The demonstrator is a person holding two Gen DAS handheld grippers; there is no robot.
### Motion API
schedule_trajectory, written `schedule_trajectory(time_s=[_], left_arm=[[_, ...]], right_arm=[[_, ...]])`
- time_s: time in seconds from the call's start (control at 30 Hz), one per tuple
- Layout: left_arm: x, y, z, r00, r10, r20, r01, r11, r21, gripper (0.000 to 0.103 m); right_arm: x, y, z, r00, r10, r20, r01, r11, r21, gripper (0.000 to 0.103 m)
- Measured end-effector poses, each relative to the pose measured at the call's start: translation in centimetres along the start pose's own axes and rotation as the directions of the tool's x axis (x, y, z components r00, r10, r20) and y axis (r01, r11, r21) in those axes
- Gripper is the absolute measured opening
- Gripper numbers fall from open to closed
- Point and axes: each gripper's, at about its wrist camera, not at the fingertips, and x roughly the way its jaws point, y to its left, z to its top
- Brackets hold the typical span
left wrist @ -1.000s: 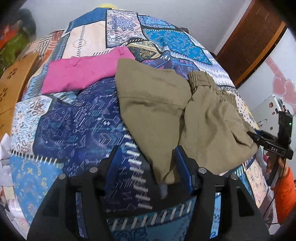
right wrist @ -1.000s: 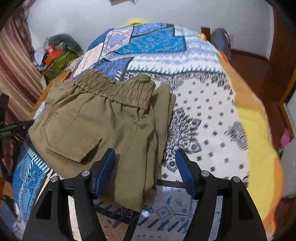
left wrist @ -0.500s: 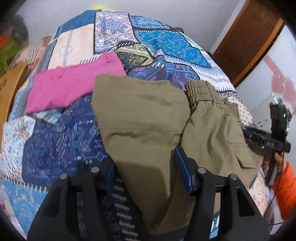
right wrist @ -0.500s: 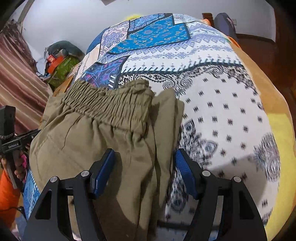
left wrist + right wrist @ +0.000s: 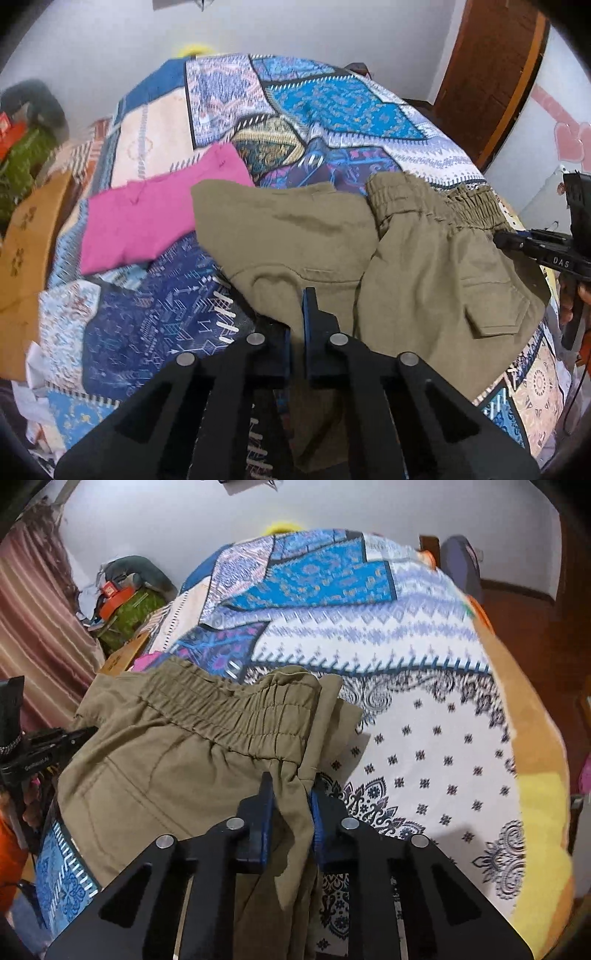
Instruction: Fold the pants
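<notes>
Left gripper (image 5: pixel 297 314) pinched on olive pants (image 5: pixel 424 273), soft matte cloth on patchwork quilt (image 5: pixel 332 103). Right gripper (image 5: pixel 290 797) clamped beside gathered elastic waistband (image 5: pixel 229 709). Pink garment (image 5: pixel 147 218) alongside.

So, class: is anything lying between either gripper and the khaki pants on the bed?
Nothing visible. The left gripper is shut on the khaki pants, and the right gripper pinches them below the waistband. The pink garment lies beside the pants, its edge tucked under them.
</notes>
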Motion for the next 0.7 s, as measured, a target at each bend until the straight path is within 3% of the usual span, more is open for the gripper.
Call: schedule_trajectory(time_s=[0.37, 0.7], left_arm=[[-6.5, -1.0, 1.8, 0.993, 0.031, 0.116, -0.036, 0.998, 0.045, 0.004], [-12.6, 3.0, 4.1, 0.967, 0.094, 0.236, -0.094, 0.995, -0.011, 0.004]], right_arm=[[-4.9, 3.6, 2.1, 0.994, 0.011, 0.112, -0.003, 0.997, -0.077, 0.013], [-7.7, 8.5, 6.8, 0.974, 0.048, 0.221, -0.011, 0.987, -0.163, 0.013]])
